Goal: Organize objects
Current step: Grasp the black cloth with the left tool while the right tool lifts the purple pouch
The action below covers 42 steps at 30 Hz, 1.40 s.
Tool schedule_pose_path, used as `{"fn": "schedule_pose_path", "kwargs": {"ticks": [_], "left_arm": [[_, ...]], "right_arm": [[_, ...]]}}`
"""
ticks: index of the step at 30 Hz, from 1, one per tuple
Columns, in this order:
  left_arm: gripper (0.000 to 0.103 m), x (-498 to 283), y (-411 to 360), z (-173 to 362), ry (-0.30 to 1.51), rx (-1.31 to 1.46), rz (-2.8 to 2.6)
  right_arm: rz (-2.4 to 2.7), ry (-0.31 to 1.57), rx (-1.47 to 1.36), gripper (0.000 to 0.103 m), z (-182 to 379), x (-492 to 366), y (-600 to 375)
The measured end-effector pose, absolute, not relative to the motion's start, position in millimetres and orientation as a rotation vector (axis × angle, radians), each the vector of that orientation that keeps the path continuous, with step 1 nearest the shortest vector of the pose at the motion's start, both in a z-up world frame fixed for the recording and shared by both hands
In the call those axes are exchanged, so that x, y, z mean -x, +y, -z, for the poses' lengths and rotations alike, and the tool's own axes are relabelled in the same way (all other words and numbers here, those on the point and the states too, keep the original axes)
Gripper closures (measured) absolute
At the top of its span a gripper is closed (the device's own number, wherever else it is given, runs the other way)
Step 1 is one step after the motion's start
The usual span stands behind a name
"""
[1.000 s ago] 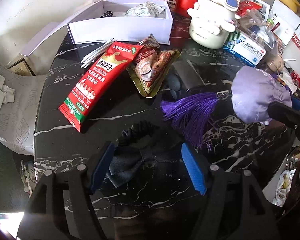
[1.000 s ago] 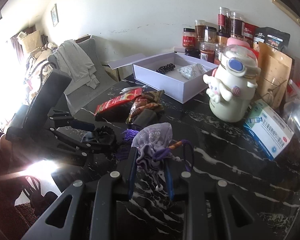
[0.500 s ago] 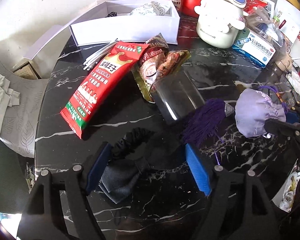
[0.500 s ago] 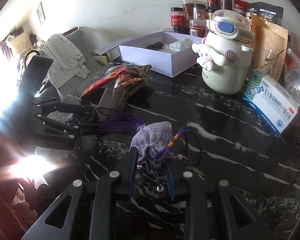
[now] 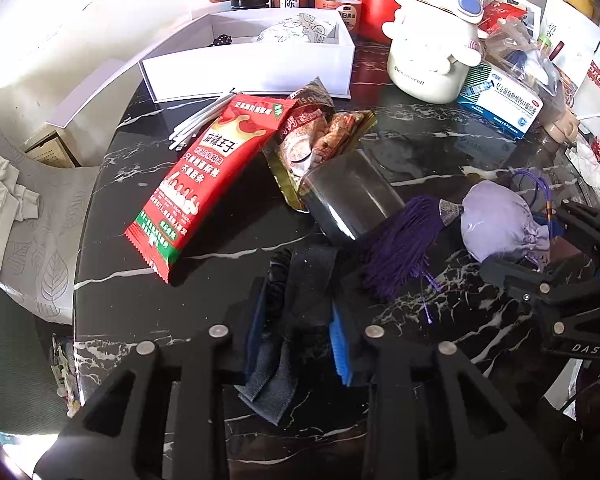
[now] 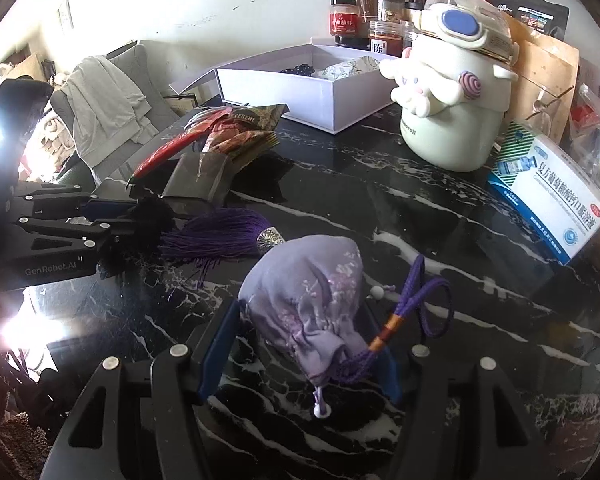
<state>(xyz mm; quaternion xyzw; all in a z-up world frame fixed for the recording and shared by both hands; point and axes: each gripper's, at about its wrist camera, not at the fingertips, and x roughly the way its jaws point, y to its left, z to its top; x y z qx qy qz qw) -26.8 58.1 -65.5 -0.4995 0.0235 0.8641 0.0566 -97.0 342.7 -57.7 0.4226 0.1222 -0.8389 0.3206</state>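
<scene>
A patterned pouch [image 5: 296, 28] is held in the white box [image 5: 252, 66] at upper centre of the black marble table [image 5: 420, 152], while the dark hair bow [image 5: 296, 304] is being clenched by the closing left gripper [image 5: 300, 332] and the lilac sachet [image 6: 308, 296] lies between the opening right gripper's [image 6: 304, 356] jaws.

A round table [image 5: 116, 288] with a glossy black top veined in white fills the middle of the room. Behind it rises a plain white wall [image 6: 204, 4], scuffed in places, with a small framed picture [image 6: 65, 11] hanging on it. A grey upholstered chair [image 6: 140, 60] stands beside the table with pale grey clothing [image 6: 100, 96] draped over it. Strong daylight floods in from the chair's side and glares off the tabletop.
</scene>
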Motion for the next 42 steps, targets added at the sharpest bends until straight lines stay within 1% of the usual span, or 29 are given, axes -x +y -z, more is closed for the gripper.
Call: {"fn": "schedule_pose_path", "kwargs": {"ticks": [1,2,3,4,7,16,28,42], "left_arm": [[0.078,26,58,65,0.066,1.519,-2.616],[0.079,26,57,65,0.061,1.523,-2.609],[0.079,25,57,64,0.060,1.524,-2.607],[0.080,24,57,63,0.062,1.522,-2.610],[0.081,21,56,60,0.056,1.517,-2.612],[0.081,11,55,41,0.056,1.466,-2.635],[0.081,-1,54,-1,0.067,1.370,-2.691],[0.081,15,52,-35,0.085,1.323,-2.708]], "right_arm": [[2.205,0.326,-1.105,0.042,58,96,342],[2.207,0.328,-1.099,0.046,58,96,342],[2.201,0.324,-1.094,0.057,57,95,342],[2.185,0.312,-1.097,0.061,56,95,342],[2.169,0.303,-1.097,0.065,53,94,341],[2.153,0.311,-1.011,0.065,26,79,336],[2.164,0.311,-0.878,0.065,-18,67,332],[2.156,0.308,-0.795,0.065,-56,77,326]]}}
